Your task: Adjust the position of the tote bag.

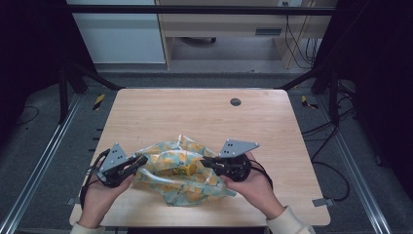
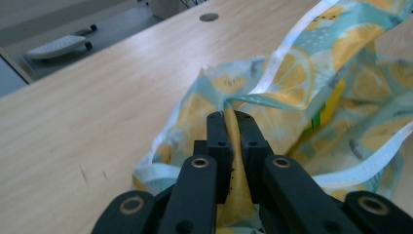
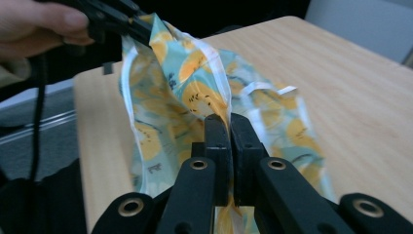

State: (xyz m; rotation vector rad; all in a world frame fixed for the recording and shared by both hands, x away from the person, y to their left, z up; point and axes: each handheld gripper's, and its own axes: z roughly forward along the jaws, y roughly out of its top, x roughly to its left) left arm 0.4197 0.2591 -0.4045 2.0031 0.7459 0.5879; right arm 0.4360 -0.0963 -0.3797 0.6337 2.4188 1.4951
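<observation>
A lemon-print bag point(image 1: 182, 178) lies on the near half of the table point(image 1: 195, 117), between the two grippers, and is pinched at opposite sides of its mouth. The left gripper point(image 1: 139, 162) is clamped on a fold of the bag's rim, with the yellow film seen pressed between its jaws in the left gripper view point(image 2: 233, 127). The right gripper point(image 1: 207, 163) is likewise closed on the opposite rim, the film caught between its jaws in the right gripper view point(image 3: 229, 127). The step in hand is judged to be the opening of the bag's mouth. It is best done if both holds are kept firm while the rims are drawn apart evenly and slightly upward, so that the thin film is not torn at the white edging point(image 2: 287, 46). Something yellow inside the bag point(image 1: 189, 169) is to be kept from tipping out; what it is cannot be told.
</observation>
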